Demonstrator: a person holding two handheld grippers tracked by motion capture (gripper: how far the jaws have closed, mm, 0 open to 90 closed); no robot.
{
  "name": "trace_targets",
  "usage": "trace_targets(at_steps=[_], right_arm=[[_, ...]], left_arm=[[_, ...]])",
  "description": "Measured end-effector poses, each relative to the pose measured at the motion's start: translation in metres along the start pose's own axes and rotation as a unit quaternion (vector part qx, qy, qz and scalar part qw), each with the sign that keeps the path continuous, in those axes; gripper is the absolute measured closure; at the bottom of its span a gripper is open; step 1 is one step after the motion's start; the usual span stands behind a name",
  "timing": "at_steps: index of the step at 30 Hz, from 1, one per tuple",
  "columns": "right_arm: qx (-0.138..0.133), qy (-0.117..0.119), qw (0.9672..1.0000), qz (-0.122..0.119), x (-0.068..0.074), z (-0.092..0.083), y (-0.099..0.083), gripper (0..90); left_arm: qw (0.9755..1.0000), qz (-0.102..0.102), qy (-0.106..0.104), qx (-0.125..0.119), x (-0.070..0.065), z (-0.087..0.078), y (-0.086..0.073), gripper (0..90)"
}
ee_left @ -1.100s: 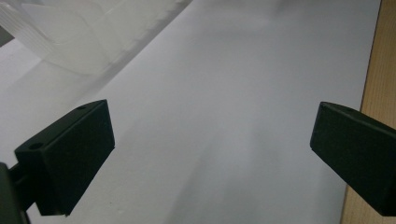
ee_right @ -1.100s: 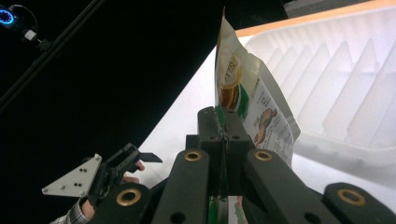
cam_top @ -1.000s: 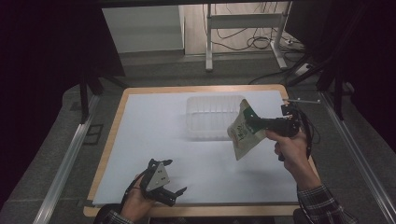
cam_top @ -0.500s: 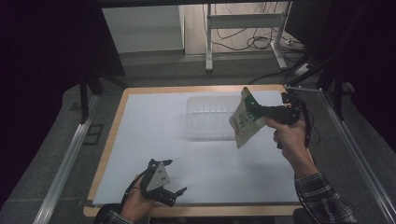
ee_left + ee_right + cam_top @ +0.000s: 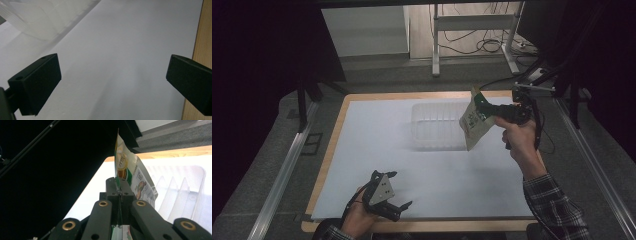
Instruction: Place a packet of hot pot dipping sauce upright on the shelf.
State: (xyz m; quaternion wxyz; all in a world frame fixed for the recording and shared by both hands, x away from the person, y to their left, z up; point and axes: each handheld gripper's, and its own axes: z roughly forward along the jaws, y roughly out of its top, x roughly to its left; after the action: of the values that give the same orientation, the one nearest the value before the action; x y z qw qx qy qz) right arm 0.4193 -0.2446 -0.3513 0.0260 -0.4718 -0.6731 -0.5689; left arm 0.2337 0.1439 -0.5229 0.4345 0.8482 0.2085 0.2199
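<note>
Left claw (image 5: 399,207) rests released at the near left edge of the white surface (image 5: 377,145). Clear plastic tray (image 5: 437,125) sits far centre. Right claw (image 5: 486,111) grasps a printed pouch (image 5: 474,125), raised beside the tray's right end.

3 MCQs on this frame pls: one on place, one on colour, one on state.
1. Where is the left gripper?
A. near table edge
B. in the bin
C. far edge

2. Colour of the mat?
A. black
B. white
C. red

3. State of the right gripper?
A. open
B. shut, nothing held
C. shut on the packet

Answers: 1 A, it sits low by the near rim, far from the bin. 2 B, the sheet reads white on the wooden table. 3 C, the right gripper view shows its jaws clamping the packet's edge.
</note>
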Motion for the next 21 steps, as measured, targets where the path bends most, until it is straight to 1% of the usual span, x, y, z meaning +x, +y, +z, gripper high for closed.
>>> trace_targets(at_steps=[6, 16, 20, 21], right_arm=[[-0.002, 0.004, 1.0, 0.002, 0.003, 0.013, 0.005, 89.1], [-0.002, 0.012, 0.9998, 0.014, 0.012, 0.044, 0.01, 89.1], [0.003, 0.009, 0.9999, 0.013, 0.015, 0.056, 0.012, 89.1], [0.002, 0.009, 0.9998, 0.016, 0.015, 0.059, 0.012, 89.1]], left_arm=[[1.0, 0.0, 0.0, 0.0, 0.0, 0.0, 0.0, 0.0], [1.0, 0.002, -0.001, 0.001, 0.0, 0.0, 0.0, 0.0], [1.0, 0.004, -0.001, 0.002, -0.001, 0.0, 0.0, 0.0], [1.0, 0.004, -0.001, 0.002, -0.001, 0.0, 0.0, 0.0]])
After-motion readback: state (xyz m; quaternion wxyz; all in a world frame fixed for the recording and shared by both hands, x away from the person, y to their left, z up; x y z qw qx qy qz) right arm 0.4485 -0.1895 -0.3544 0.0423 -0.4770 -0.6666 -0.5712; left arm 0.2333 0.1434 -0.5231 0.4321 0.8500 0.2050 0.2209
